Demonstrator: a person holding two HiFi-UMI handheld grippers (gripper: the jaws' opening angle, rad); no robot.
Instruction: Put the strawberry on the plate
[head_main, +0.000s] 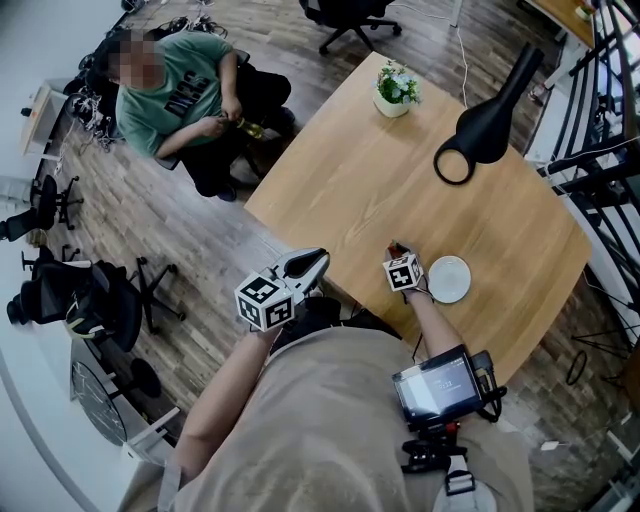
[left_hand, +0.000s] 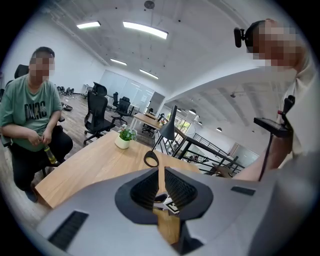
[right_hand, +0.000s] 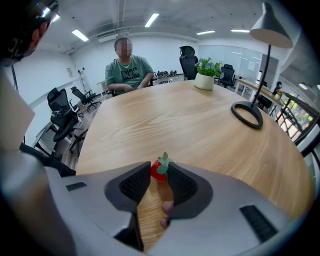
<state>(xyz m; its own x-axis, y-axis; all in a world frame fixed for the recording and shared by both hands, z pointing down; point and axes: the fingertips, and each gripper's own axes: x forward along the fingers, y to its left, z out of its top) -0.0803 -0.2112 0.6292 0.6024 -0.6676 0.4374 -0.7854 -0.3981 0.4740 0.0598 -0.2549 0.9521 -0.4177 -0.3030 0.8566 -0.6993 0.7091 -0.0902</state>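
A small red strawberry (right_hand: 158, 171) with a green leaf top rests on the wooden table (head_main: 380, 180) near its front edge. My right gripper (right_hand: 159, 176) points steeply down over it, and its two dark pads flank the berry closely at the tips. I cannot see them squeeze it. In the head view that gripper (head_main: 398, 252) stands just left of the white plate (head_main: 449, 279), which has nothing on it. My left gripper (head_main: 318, 262) hovers off the table's front left edge. Its jaws (left_hand: 161, 175) stand nearly together with nothing between them.
A black desk lamp (head_main: 487, 122) lies across the far right of the table and a potted plant (head_main: 395, 90) stands at the far edge. A seated person (head_main: 175, 95) is beyond the table's left side. Office chairs (head_main: 90, 300) stand on the floor at left.
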